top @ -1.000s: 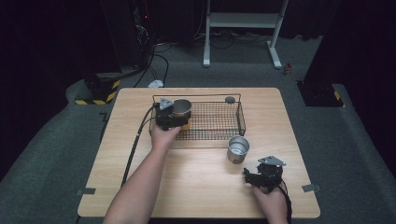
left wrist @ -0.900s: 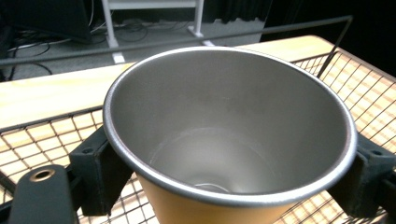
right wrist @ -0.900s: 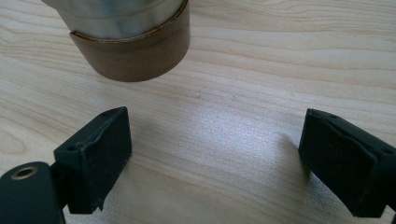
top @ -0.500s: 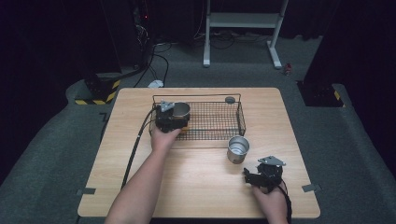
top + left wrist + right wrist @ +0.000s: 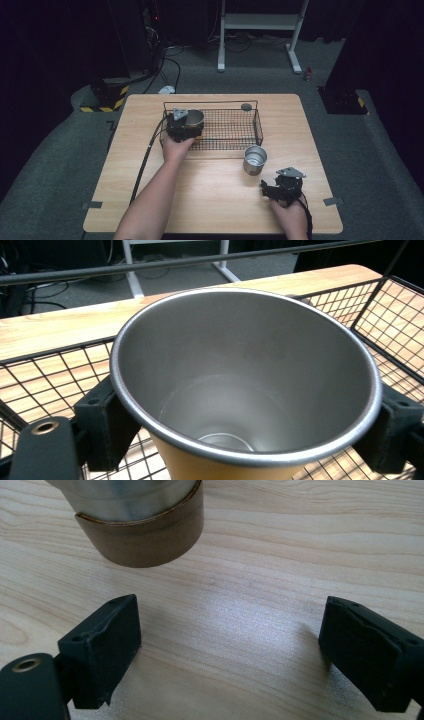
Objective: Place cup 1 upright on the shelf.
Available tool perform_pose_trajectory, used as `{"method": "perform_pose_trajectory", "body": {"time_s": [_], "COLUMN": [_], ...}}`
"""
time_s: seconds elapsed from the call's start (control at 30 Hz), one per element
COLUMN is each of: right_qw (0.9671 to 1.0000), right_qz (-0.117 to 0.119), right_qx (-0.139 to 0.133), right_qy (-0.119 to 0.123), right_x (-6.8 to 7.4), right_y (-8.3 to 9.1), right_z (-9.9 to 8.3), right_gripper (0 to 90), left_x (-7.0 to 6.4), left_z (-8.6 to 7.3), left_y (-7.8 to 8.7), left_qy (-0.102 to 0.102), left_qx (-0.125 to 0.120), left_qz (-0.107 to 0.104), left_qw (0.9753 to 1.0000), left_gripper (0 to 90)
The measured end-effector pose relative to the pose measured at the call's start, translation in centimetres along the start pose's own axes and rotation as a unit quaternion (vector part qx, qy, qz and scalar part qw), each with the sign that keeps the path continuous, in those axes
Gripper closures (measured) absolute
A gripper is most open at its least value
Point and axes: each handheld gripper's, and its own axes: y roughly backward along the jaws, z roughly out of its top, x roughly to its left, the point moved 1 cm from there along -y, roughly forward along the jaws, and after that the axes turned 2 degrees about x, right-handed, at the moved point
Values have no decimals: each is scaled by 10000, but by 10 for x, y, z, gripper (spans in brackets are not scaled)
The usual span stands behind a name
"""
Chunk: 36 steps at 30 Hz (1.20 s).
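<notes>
Steel cup (image 5: 245, 385) clamped between left gripper (image 5: 183, 125) jaws, over wire basket (image 5: 235, 131), right gripper (image 5: 230, 650) jaws apart

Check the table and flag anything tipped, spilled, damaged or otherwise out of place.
Nothing stands out. The left gripper holds a steel cup upright over the wire basket, jaws on its sides. The second steel cup stands upright on the wooden table, near the open right gripper. No spill or damage shows.
</notes>
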Motion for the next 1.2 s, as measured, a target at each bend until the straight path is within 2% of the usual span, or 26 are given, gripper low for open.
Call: {"method": "perform_pose_trajectory", "body": {"time_s": [0.17, 0.6, 0.9, 1.1, 1.2], "right_qw": [10000, 10000, 10000, 10000, 10000], "right_qz": [0, 0, 1, 1, 0], "right_qx": [0, 0, 0, 0, -1], "right_qy": [0, 1, 0, 1, 0], "right_x": [0, 0, 0, 0, 0], "right_y": [0, 0, 0, 0, 0], "right_z": [0, 0, 0, 0, 0], "right_gripper": [99, 99, 98, 98, 99], "left_x": [1, -2, 1, 1, 1], "left_z": [-1, -3, -3, -3, -2], "left_y": [-2, -4, -1, -1, 0], "left_qy": [12, -126, -225, -179, -189], "left_qx": [26, 66, 217, 269, 386], "left_qz": [-11, 94, 170, 178, 266], "left_qw": [10000, 9999, 9994, 9993, 9987], "left_gripper": [140, 140, 141, 138, 99]}}
